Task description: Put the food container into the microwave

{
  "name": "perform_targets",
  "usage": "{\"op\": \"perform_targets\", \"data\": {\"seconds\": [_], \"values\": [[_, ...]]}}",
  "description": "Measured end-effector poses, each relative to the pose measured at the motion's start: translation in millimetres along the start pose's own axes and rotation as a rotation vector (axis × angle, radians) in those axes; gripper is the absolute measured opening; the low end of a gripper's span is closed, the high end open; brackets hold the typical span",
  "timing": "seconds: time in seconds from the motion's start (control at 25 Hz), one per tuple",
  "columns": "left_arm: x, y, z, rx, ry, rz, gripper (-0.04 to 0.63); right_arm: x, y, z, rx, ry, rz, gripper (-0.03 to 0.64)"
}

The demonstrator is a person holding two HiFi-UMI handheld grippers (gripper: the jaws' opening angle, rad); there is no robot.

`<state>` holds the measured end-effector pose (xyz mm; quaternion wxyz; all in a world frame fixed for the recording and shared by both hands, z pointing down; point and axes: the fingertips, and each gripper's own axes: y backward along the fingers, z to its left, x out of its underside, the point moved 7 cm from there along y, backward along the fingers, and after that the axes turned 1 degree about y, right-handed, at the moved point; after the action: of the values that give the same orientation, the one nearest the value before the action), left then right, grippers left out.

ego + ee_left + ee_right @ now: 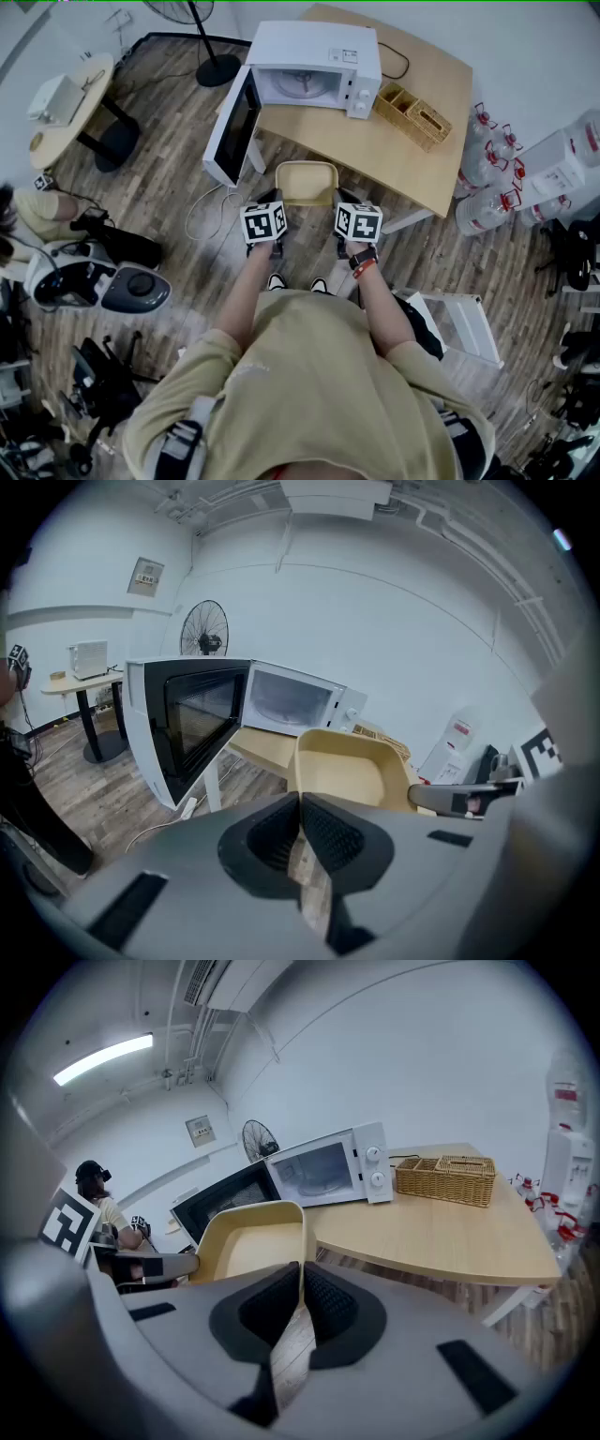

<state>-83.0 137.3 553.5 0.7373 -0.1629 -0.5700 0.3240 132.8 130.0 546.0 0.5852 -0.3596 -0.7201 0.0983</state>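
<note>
Both grippers on the food container [306, 181]
Left gripper [270, 199] and right gripper [343, 199] jaws each pinch a side wall, holding it in the air at the table [412, 155] edge, near the open microwave [314, 70].

Food container [306, 183] before microwave [314, 61] on table [394, 155]

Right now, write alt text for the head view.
A person holds a beige food container between the left gripper and right gripper, each shut on a side rim, before a white microwave, door open, on a wooden table.
</note>
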Motion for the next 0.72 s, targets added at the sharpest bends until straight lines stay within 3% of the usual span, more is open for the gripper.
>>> {"op": "perform_targets", "data": {"seconds": [0.36,0.72], "values": [[8,5,-22,-0.018,0.034,-0.032,0.029,5,13,-19,-0.038,-0.03,-0.021,0.038],[14,0,-23,-0.039,0.049,-0.014,0.029,11,6,-26,-0.054,-0.038,0.005,0.038]]}}
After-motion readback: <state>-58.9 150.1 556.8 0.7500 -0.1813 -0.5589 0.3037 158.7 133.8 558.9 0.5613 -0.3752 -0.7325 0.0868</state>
